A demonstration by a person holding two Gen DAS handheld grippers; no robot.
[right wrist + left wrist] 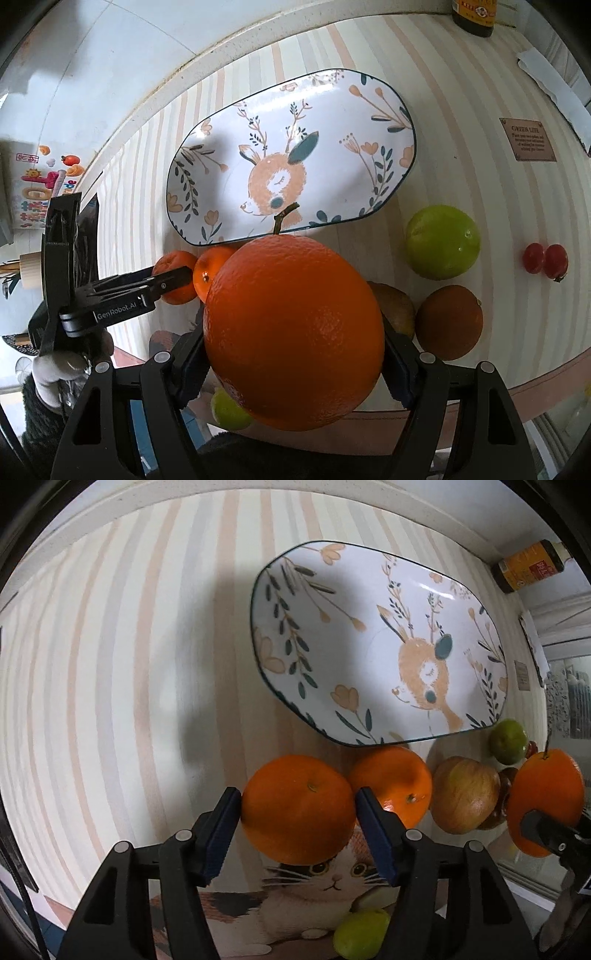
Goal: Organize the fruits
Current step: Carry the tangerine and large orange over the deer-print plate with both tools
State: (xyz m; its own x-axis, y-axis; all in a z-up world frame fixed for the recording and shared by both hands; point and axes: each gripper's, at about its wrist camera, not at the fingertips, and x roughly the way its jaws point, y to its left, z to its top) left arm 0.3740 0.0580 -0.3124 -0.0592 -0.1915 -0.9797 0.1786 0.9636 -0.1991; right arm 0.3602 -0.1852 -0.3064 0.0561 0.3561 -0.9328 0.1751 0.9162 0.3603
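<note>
My left gripper [297, 812] is shut on a small mandarin [297, 808], held above the table in front of the deer-patterned plate [295, 646]. My right gripper [293, 354] is shut on a large orange [293, 332] with a stem, in front of the same plate [207, 155]. The plate holds no fruit. In the left wrist view a second mandarin [393, 781], an apple [463, 797], a green citrus [509, 740] and the large orange [543, 801] lie to the right. In the right wrist view the left gripper [177, 280] shows holding its mandarin [173, 273].
On the striped tablecloth lie a green citrus [443, 242], two cherry tomatoes [545, 260], a dark orange [448, 321] and a brown fruit [395, 306]. A small green fruit [362, 936] lies on a cat-print mat [295, 904]. A dark bottle [532, 566] stands at the table's far edge.
</note>
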